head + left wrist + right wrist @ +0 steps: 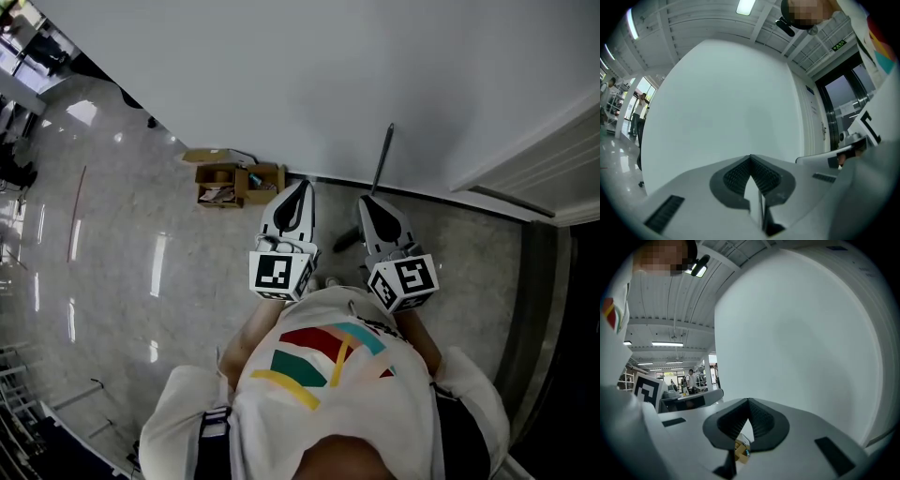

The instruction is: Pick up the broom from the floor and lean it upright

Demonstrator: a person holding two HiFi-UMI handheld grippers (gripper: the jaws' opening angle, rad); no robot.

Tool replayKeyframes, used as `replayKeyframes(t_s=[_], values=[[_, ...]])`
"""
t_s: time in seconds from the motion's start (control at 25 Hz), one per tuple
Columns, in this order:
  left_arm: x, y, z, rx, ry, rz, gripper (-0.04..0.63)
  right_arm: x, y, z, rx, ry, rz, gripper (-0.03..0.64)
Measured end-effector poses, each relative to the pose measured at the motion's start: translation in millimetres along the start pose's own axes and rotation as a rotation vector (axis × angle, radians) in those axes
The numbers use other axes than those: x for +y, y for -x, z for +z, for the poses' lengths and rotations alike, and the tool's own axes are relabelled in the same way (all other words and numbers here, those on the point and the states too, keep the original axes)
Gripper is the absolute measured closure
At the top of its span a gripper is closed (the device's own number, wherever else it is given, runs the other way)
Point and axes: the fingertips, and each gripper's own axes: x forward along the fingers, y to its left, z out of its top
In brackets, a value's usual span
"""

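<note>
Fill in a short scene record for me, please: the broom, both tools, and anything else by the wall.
Broom: leaning upright against the white wall
Left tool: shut, empty
Right tool: shut, empty
Also there: cardboard box on the floor at the wall's foot

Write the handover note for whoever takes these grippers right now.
Left gripper: jaws shut, empty, pointing at the wall.
Right gripper: jaws shut, empty, alongside it.
Broom: handle leans upright against the wall, just beyond the right gripper; its foot is partly hidden.
Done: broom looks up and let go.
Left: probably nothing; check it is stable.
</note>
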Motion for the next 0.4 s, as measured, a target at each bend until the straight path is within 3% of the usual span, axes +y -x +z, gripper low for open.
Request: replayKeyframes(t_s=[0.4], values=[[-2,10,-1,0.002,0.014,-0.009,0.549,14,14,-18,0.046,0.022,0.018,0.604]])
